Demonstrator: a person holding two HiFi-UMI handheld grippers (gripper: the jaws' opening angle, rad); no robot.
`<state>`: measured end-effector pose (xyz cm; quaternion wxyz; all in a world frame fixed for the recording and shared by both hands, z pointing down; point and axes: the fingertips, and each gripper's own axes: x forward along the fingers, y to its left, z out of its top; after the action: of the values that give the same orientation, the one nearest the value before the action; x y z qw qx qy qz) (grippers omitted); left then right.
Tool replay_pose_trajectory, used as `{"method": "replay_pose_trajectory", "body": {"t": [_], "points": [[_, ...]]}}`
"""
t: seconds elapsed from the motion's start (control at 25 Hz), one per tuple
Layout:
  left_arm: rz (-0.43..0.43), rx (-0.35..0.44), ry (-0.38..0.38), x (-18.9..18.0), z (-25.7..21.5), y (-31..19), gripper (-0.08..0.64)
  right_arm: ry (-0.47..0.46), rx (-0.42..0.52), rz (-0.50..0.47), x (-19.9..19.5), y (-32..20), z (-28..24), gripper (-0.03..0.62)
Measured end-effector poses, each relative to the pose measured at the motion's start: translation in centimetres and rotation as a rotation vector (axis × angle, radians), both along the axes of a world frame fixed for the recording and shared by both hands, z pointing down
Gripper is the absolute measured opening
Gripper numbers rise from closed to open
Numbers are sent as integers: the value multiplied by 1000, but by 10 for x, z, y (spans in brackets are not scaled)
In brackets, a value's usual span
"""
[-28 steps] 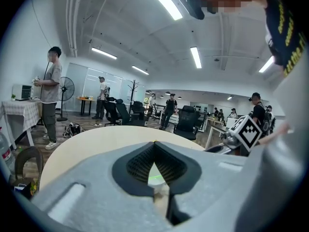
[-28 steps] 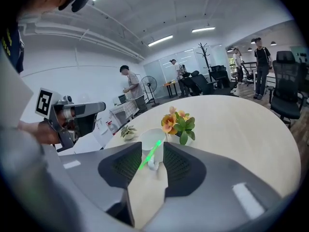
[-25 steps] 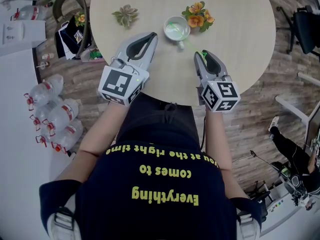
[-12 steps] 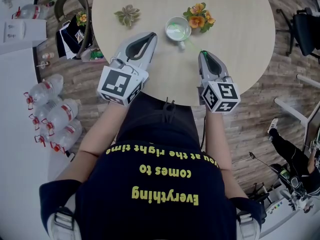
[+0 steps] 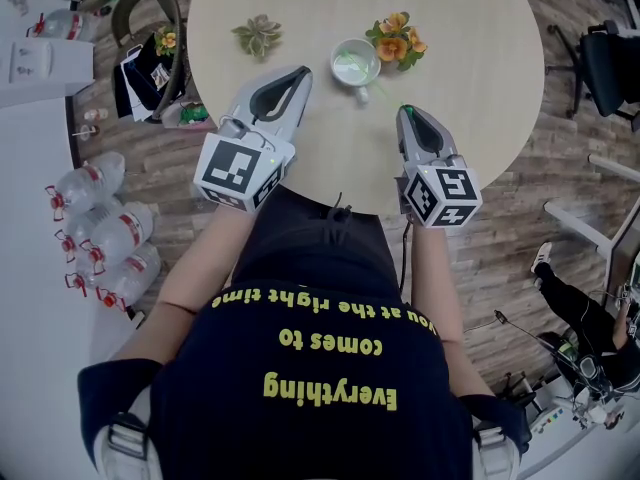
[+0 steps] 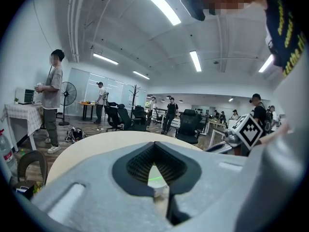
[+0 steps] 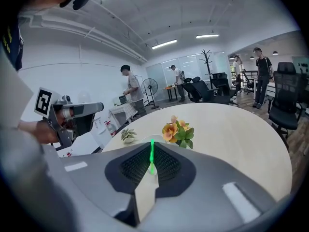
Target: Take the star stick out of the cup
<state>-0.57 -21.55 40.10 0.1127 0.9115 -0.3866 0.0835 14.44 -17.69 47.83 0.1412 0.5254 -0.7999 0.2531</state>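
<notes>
A white cup (image 5: 354,60) stands on the round table (image 5: 470,78). A thin green star stick (image 5: 365,91) leans out of it toward my right gripper (image 5: 405,111). In the right gripper view the stick (image 7: 151,153) runs straight between the pads of the right gripper (image 7: 150,170). Those jaws have just been closing and are now shut on the stick's near end. My left gripper (image 5: 299,72) hovers just left of the cup, shut and holding nothing. In the left gripper view its closed jaws (image 6: 157,178) hide most of the cup.
Orange flowers (image 5: 397,33) sit right behind the cup, and a small succulent (image 5: 256,34) lies to its left. Off the table's left edge are a chair (image 5: 145,28) and several water bottles (image 5: 100,228) on the floor. People stand in the room beyond.
The right gripper's jaws have narrowed from apart to shut around the green stick. Both hands have stayed in place.
</notes>
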Motion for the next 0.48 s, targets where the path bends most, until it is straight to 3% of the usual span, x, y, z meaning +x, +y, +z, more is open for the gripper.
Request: {"method": "replay_pose_trajectory", "body": {"t": [0.48], "points": [[-2,41,12,1,-18,5,3,20,33,-23,2,7,-20,29]]}}
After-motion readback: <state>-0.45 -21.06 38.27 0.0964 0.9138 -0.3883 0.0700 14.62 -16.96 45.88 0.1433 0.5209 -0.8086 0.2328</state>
